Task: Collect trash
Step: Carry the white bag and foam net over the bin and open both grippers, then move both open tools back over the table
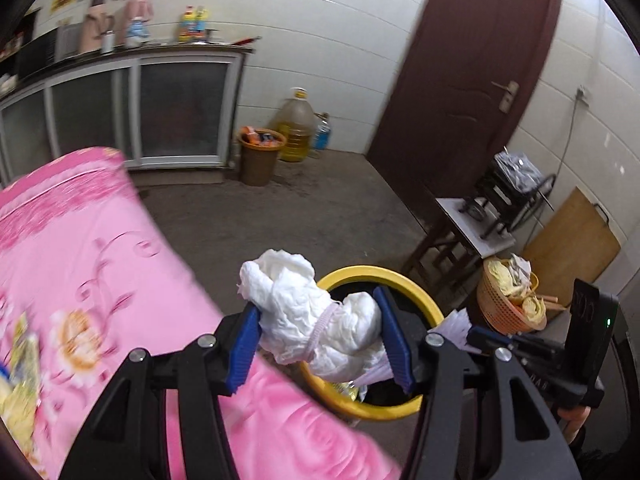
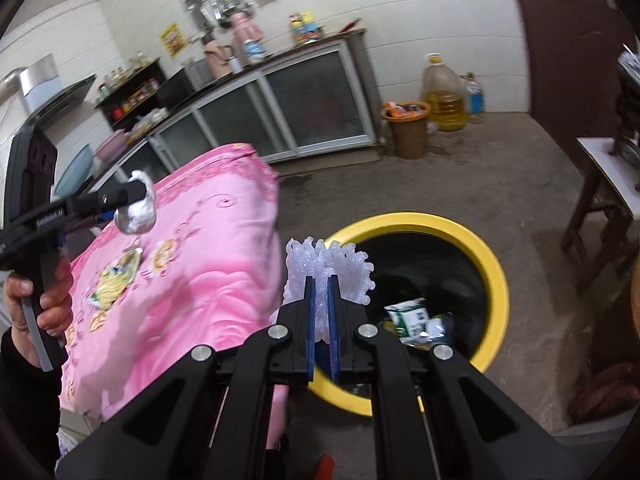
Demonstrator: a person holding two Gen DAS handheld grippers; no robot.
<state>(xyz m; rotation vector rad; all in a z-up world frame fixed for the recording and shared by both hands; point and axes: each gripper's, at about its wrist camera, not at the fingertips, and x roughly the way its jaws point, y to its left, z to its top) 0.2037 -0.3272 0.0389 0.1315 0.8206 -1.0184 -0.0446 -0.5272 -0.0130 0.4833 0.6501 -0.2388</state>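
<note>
1. Left hand-held gripper (image 1: 320, 344) clamped on crumpled white tissue wad (image 1: 308, 312): light, soft, compressible; held mid-bulk, at yellow-rimmed bin (image 1: 416, 284) edge.
2. Right hand-held gripper (image 2: 321, 312) closed on foam netting (image 2: 332, 264): light, springy; pinched at centre, beside bin rim.

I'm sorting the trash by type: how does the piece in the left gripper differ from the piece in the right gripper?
The left gripper holds a bulky crumpled white tissue wad, with jaws about half spread. The right gripper pinches a thin white foam net, its jaws nearly together. The wad is soft and wrinkled; the net is translucent with a scalloped mesh edge. Both are white and near the yellow-rimmed bin.
</note>
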